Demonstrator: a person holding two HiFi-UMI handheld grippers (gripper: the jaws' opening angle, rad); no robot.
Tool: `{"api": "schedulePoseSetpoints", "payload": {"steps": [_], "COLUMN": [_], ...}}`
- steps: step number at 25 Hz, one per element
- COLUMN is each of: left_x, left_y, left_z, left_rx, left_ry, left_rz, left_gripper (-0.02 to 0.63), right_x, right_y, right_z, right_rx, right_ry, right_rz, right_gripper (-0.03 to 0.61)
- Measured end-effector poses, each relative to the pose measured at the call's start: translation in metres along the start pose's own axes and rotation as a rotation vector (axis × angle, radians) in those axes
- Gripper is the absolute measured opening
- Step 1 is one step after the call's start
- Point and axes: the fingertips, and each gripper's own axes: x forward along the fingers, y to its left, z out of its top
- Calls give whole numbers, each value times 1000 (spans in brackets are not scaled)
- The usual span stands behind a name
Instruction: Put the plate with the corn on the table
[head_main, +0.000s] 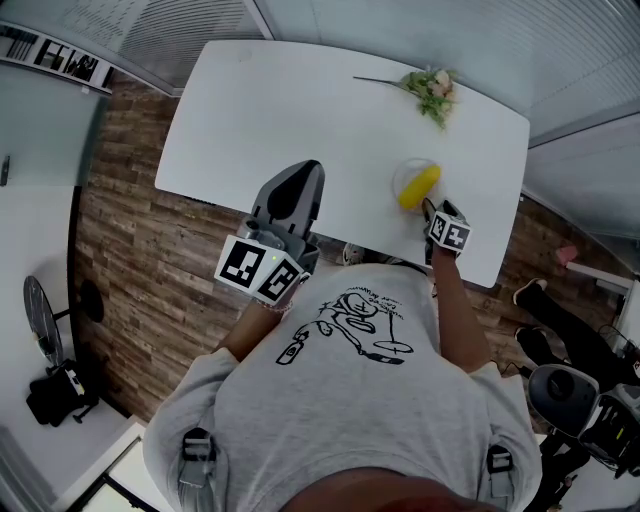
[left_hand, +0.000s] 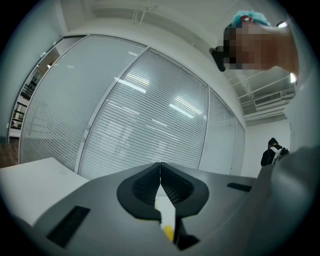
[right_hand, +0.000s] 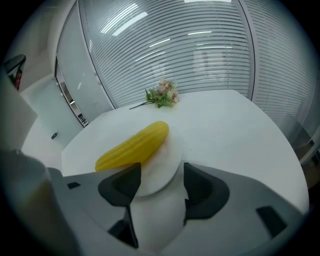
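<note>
Lying on the table (head_main: 300, 110), the plate (right_hand: 162, 160) with corn (right_hand: 132, 146) faces spread right tongs (right_hand: 161, 176); left tongs (left_hand: 160, 175) pressed together.

We stood in what looked like an office meeting room: past the right claw (right_hand: 161, 171), beyond the white table (right_hand: 240, 125), ran glass partition walls (right_hand: 87, 65) closed off by horizontal blinds (right_hand: 175, 45). Ahead of the left claw (left_hand: 160, 170) more of those blinds curved round, with a ceiling air unit (left_hand: 270, 100) up to its right. Left of that claw lay wood-plank flooring (head_main: 150, 265), a shelf of files (head_main: 60, 55) and a standing fan (head_main: 40, 320).
</note>
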Motion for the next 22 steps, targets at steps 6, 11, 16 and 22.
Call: {"api": "schedulePoseSetpoints", "payload": {"steps": [6,11,16,22], "left_x": [2,6,10,13], "left_y": [-3,-6,-12,-22], "left_z": [-3,-6,-10,-15], "left_rx": [-2,-2,-5,-10], "left_ry": [6,13,15,22], "left_rz": [-1,0,-3,-11], "left_gripper": [20,20,20,20], "right_x": [-6,-15,-32,-71], "right_y": [-3,-1,3,19], "right_z": [2,11,29,67], "right_rx": [-5,-28,-72,-160], "right_ry": [-14,-50,-105,-205], "right_rz": [4,35,66,84], "right_gripper": [244,195,143,84]}}
